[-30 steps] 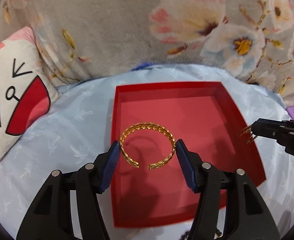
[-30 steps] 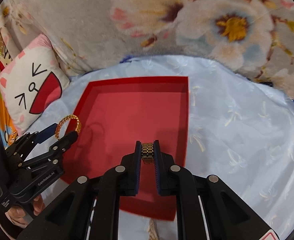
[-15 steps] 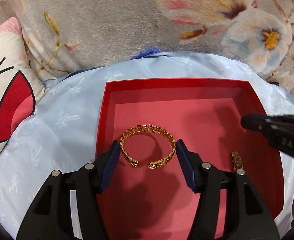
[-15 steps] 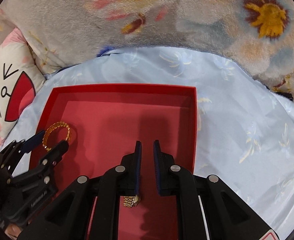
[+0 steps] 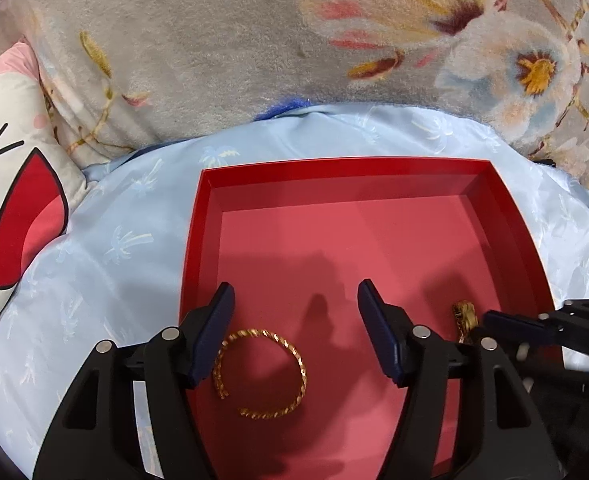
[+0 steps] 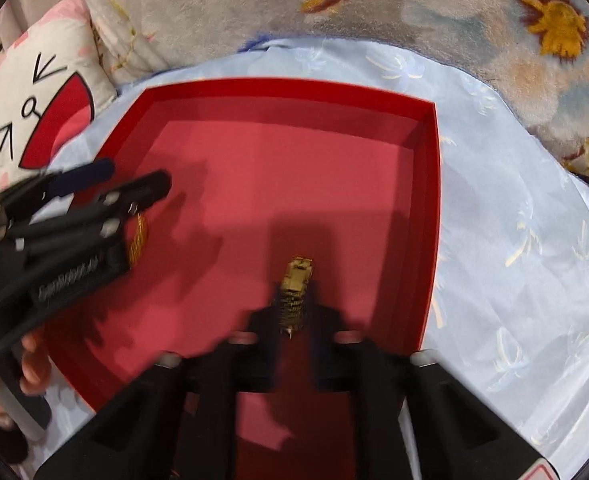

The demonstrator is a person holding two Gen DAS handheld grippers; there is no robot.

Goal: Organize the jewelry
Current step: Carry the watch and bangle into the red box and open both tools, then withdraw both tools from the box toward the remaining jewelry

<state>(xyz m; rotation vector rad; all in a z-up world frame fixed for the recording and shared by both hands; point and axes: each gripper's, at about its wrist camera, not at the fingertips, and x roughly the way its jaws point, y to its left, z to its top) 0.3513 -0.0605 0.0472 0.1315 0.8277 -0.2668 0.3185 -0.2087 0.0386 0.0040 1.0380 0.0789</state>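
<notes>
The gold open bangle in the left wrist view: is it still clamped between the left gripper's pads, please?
No, the gold open bangle lies loose on the floor of the red tray, clear of the left gripper, whose jaws have just been opening.

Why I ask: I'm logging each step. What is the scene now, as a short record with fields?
tray: red, open, on blue cloth
bangle: gold, flat on the tray floor, loose
chain: gold, in the tray
left gripper: open over the bangle, jaws have just been opening, pads not pressing
right gripper: shut, tips at the chain; too blurred to tell if it grips
</notes>
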